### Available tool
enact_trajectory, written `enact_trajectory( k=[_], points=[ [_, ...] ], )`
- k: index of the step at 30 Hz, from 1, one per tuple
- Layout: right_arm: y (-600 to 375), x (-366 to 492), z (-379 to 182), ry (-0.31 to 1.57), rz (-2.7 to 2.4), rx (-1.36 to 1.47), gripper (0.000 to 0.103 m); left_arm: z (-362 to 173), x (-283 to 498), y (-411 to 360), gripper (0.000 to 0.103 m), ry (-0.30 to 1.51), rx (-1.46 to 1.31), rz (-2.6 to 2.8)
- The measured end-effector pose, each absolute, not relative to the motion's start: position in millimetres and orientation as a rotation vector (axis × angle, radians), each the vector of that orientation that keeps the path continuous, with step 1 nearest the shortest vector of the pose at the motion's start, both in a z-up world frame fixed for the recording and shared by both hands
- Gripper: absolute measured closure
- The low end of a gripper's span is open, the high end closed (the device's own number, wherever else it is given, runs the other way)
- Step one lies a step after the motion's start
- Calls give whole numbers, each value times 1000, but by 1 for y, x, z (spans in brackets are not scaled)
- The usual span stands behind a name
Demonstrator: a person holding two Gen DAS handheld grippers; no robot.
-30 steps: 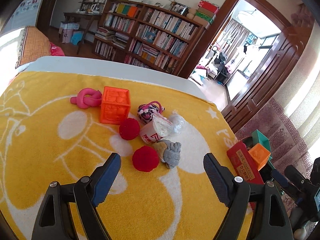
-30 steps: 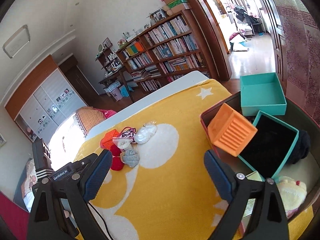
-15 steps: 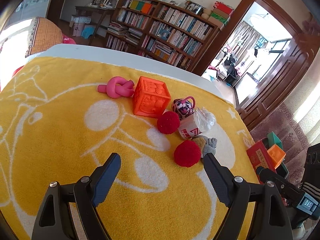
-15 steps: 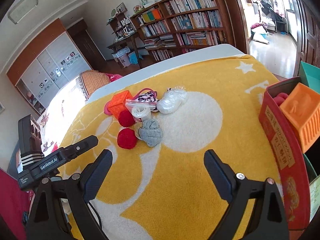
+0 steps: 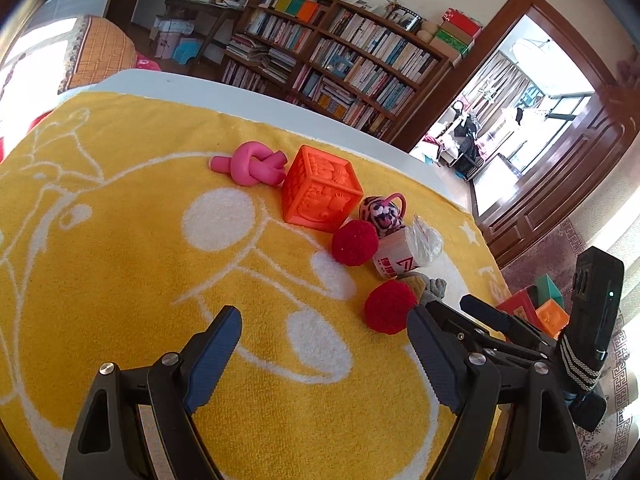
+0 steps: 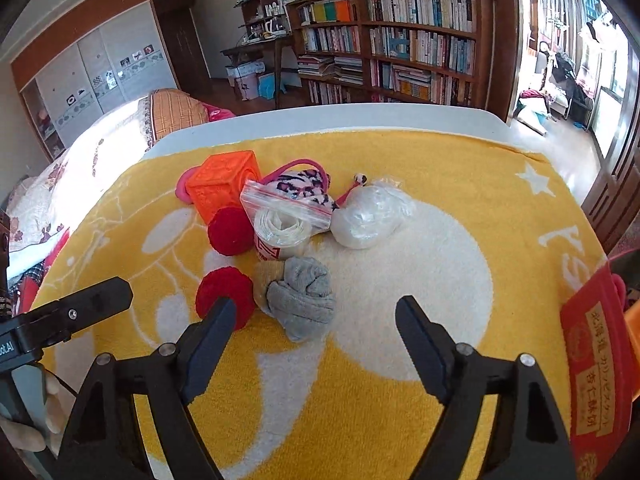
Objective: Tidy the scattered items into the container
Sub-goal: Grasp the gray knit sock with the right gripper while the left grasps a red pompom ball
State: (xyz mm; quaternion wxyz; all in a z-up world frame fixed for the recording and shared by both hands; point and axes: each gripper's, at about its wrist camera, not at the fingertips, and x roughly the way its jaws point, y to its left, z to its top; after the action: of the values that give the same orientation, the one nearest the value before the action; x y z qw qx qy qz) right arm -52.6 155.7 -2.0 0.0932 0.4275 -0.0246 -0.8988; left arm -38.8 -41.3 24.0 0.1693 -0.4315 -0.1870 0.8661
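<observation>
The right claw point(image 6: 312, 322) is narrowing with nothing between its pads, hovering over the grey sock bundle point(image 6: 304, 300) on the yellow-towelled surface point(image 6: 440, 240), beside a red pompom point(image 6: 224, 294). The sock looks soft, light and squashy; pinch its bulky middle. The left claw point(image 5: 324, 344) stands wide, empty.

In the left wrist view the rolled grey sock point(image 5: 434, 289) is mostly hidden behind the near red pompom point(image 5: 390, 307) and the right tongs point(image 5: 480, 314). The red container point(image 5: 520, 308) shows only a corner there, and the right wrist view crops it at the picture's edge point(image 6: 596, 364). The pink knot toy point(image 6: 183, 189) peeks out from behind the orange cube point(image 6: 224, 190). Book spines on the bookshelf point(image 6: 400, 40) are too small to read.
</observation>
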Motion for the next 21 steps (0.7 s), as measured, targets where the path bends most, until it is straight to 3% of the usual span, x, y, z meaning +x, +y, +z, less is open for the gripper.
enact_trajectory(
  k=[5, 9, 15, 17, 21],
  points=[
    [158, -71, -20, -140, -2622, 1331, 31, 20, -39, -33, 17, -501, -1233, 2426],
    [163, -68, -21, -196, -2586, 1302, 53, 17, -40, -31, 17, -534, -1228, 2381],
    [184, -58, -12, -282, -2619, 1271, 54, 18, -41, -25, 17, -517, -1203, 2386],
    [193, -56, -7, -317, -2641, 1253, 60, 20, -41, -19, 17, -481, -1193, 2405],
    [209, -54, -2, -387, -2688, 1234, 60, 20, -46, -2, 17, -376, -1221, 2433]
  ],
)
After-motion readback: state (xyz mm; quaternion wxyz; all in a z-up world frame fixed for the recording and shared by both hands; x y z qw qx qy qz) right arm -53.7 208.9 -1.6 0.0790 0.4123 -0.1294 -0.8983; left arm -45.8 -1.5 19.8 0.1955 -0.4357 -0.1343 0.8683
